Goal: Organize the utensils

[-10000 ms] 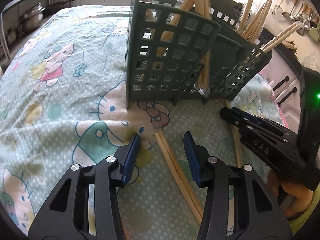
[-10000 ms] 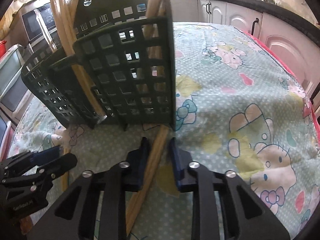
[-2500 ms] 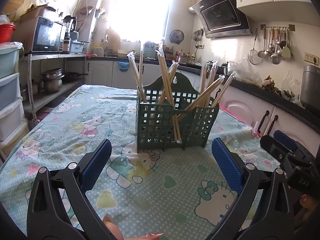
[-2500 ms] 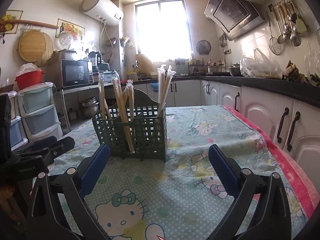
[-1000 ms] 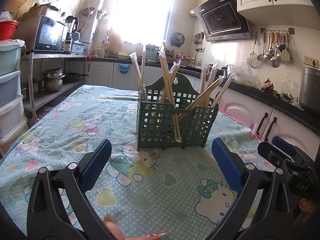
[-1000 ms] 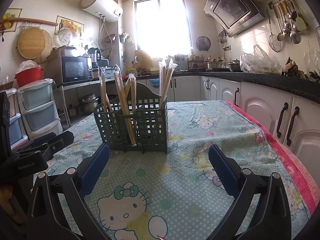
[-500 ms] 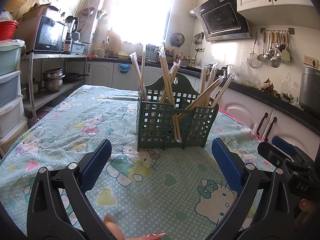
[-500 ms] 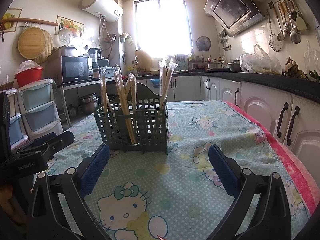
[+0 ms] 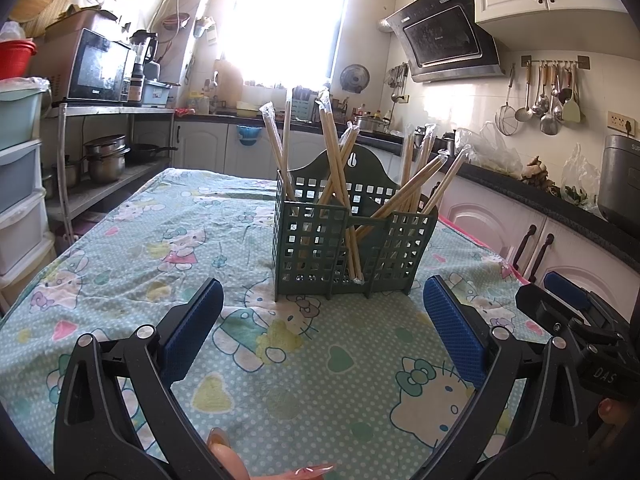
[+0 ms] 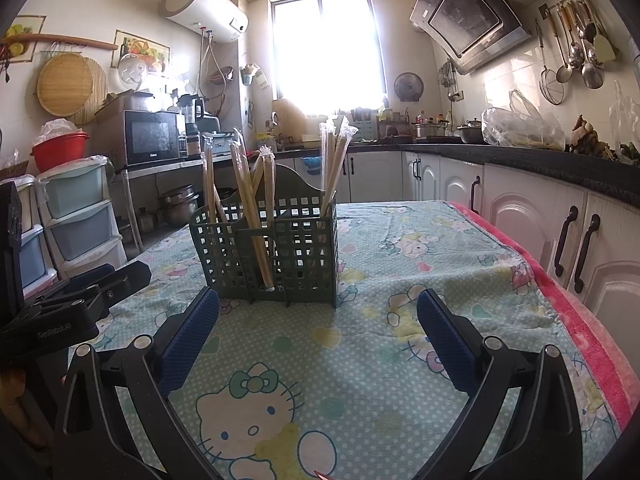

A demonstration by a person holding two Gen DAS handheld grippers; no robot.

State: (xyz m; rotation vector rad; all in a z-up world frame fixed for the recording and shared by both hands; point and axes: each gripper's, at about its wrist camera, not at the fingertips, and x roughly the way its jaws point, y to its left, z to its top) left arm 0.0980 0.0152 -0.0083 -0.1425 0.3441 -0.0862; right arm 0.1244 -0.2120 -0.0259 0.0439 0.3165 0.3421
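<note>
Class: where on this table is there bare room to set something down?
The cloth is bare between the green holder and both open claws, left and right, and along its pink edge. The holder is crowded with chopsticks.

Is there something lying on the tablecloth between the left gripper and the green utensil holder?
No: in the left wrist view only bare tablecloth lies between the left gripper and the green utensil holder.

black tongs (image 9: 322,320), blue ribbed pads (image 9: 192,330); silver screws
</note>
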